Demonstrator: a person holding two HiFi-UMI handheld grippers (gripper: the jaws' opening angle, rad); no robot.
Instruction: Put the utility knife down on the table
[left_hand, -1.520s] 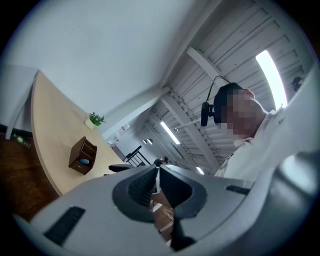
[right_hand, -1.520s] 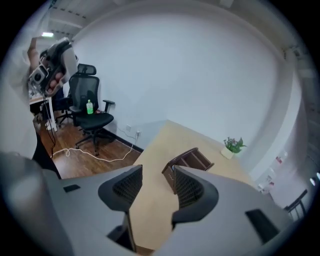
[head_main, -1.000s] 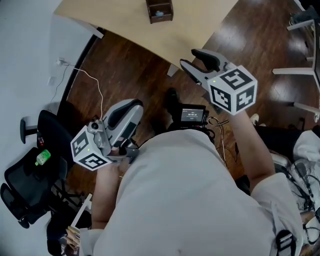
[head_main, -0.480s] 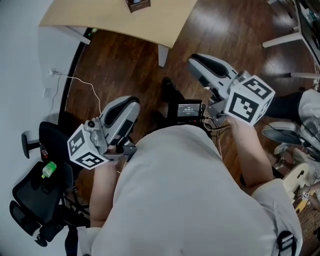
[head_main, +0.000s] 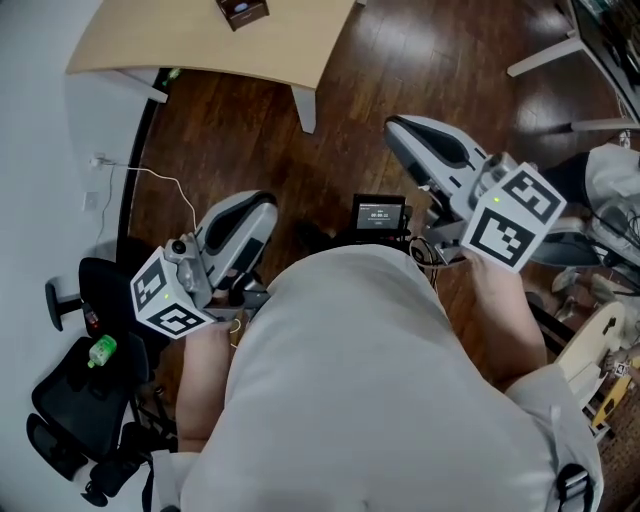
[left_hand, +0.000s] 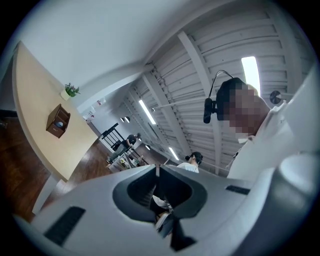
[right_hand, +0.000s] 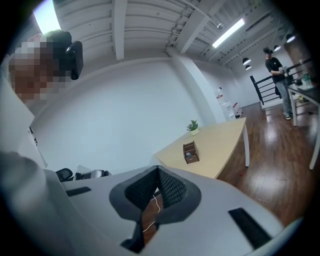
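No utility knife shows in any view. In the head view my left gripper (head_main: 264, 206) hangs over the dark wood floor at the left of my body, jaws together and empty. Over at the right, my right gripper (head_main: 397, 129) is also held above the floor, well clear of the pale wooden table (head_main: 290, 45) at the top. The left gripper view has that gripper (left_hand: 157, 168) shut with nothing between its tips. My right gripper (right_hand: 158, 169) is shut and empty too, and it points toward the table (right_hand: 220, 142).
A small brown box (head_main: 243, 11) stands on the table, with a potted plant (right_hand: 193, 127) behind it. A black office chair (head_main: 70, 400) carrying a green bottle (head_main: 102, 350) sits at the lower left. A white cable (head_main: 170, 185) trails on the floor. A person (right_hand: 276, 65) stands far right.
The right gripper's jaws have gone from wide open to shut, empty. It has drawn back from the table edge to the right. The left gripper shifted a little; the table slid to the upper left.
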